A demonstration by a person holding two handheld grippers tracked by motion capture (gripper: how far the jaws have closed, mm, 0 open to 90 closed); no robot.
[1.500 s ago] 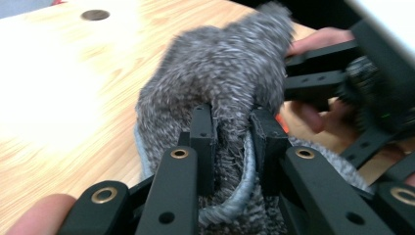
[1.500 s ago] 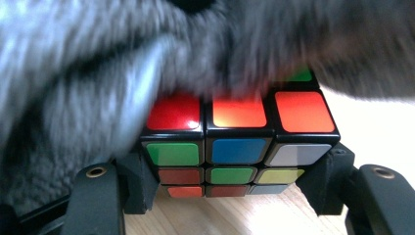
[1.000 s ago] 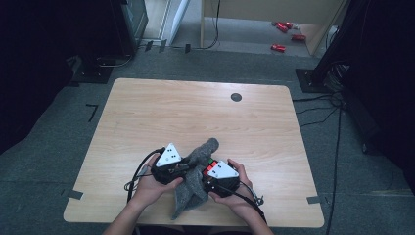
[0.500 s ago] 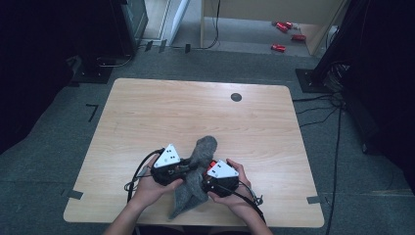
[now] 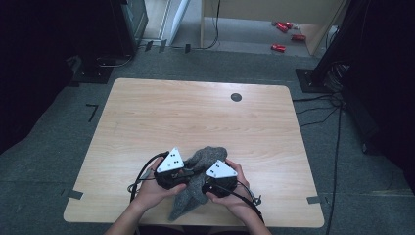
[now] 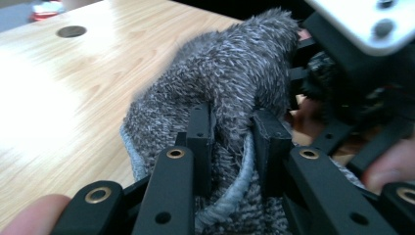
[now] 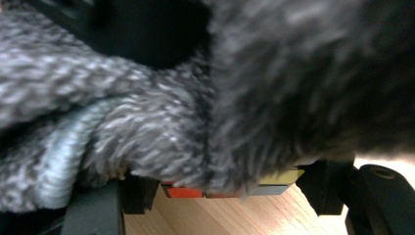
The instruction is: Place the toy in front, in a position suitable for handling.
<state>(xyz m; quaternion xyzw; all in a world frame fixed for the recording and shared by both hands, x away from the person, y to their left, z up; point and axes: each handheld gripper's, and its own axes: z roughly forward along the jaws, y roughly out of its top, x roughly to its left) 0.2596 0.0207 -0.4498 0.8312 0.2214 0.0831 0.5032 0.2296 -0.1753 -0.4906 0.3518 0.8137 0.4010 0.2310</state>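
Sock [image 5: 198,183], grey and fuzzy, is lying near the table's [image 5: 147,117] front edge, where the left gripper [image 6: 230,137] has just been easing its pinch on a fold while the right gripper [image 5: 208,182], half spread, is sitting under the fabric, probably to open it up.

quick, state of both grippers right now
left gripper: shut on the grey sock, jaws just easing open.
right gripper: against the sock; grip cannot be told.
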